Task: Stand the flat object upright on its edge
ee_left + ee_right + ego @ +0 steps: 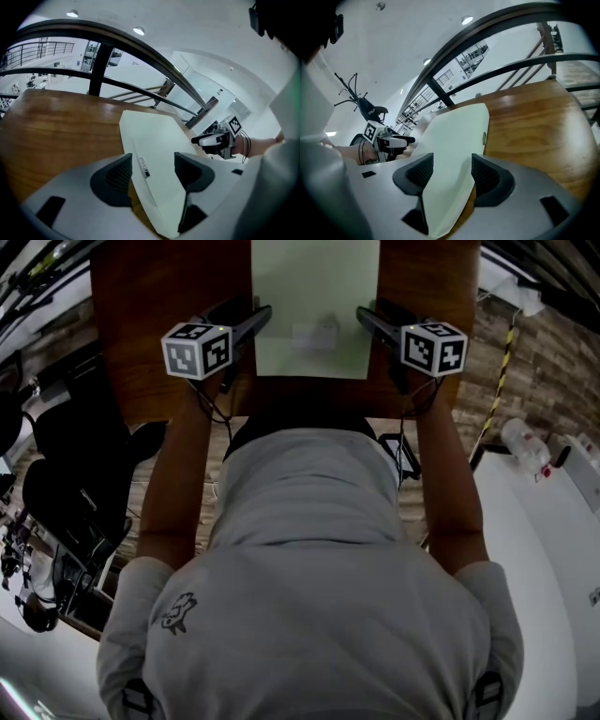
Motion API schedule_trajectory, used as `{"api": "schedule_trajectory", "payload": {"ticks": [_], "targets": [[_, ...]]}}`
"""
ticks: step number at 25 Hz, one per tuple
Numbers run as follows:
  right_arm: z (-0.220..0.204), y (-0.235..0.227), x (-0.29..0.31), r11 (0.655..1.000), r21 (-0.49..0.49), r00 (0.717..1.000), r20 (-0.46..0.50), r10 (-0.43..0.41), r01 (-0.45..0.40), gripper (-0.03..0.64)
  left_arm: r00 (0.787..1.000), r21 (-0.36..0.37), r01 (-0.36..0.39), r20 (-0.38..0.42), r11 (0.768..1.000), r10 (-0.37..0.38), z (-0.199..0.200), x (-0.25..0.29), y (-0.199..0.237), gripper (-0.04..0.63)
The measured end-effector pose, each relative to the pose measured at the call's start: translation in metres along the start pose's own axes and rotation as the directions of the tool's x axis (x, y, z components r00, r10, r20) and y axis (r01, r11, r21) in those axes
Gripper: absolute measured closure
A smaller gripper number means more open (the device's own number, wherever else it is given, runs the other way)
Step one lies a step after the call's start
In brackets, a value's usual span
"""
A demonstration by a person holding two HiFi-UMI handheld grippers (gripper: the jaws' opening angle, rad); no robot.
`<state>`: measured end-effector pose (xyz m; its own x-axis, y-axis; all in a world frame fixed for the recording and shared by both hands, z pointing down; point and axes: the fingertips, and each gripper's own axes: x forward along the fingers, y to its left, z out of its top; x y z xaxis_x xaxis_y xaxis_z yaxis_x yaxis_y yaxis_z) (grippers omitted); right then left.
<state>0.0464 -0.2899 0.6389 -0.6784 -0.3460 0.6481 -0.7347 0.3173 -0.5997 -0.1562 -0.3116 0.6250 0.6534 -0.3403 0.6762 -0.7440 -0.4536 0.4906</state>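
Observation:
A pale, flat rectangular board is on the brown wooden table, straight ahead of the person. I cannot tell whether it lies fully flat or is tilted. My left gripper is at the board's left edge and my right gripper at its right edge. In the left gripper view the board's edge, with a small label, runs between the open jaws of my left gripper, untouched by either pad. In the right gripper view the board likewise passes between the open jaws of my right gripper.
A black chair stands left of the table. A white curved counter with a plastic bottle is on the right. A dark railing runs beyond the table's far edge. The person's torso covers the table's near edge.

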Motion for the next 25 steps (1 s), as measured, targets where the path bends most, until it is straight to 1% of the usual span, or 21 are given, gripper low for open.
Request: {"api": "schedule_trajectory", "payload": {"ticks": [7, 14, 25], "targets": [[-0.004, -0.008, 0.009, 1.000, 0.030, 1.000, -0.018, -0.005, 0.005, 0.383, 0.999, -0.025, 0.000, -0.043, 1.000, -0.001, -0.011, 0.017, 0.006, 0.301], [-0.007, -0.009, 0.018, 0.999, 0.051, 1.000, -0.027, 0.010, -0.009, 0.380, 0.998, -0.053, -0.005, -0.063, 0.999, 0.002, -0.016, 0.026, 0.014, 0.295], [-0.012, -0.015, 0.025, 0.997, 0.081, 0.999, -0.047, 0.010, -0.006, 0.374, 0.995, -0.062, -0.001, -0.099, 0.998, -0.005, -0.022, 0.039, 0.014, 0.290]]}}
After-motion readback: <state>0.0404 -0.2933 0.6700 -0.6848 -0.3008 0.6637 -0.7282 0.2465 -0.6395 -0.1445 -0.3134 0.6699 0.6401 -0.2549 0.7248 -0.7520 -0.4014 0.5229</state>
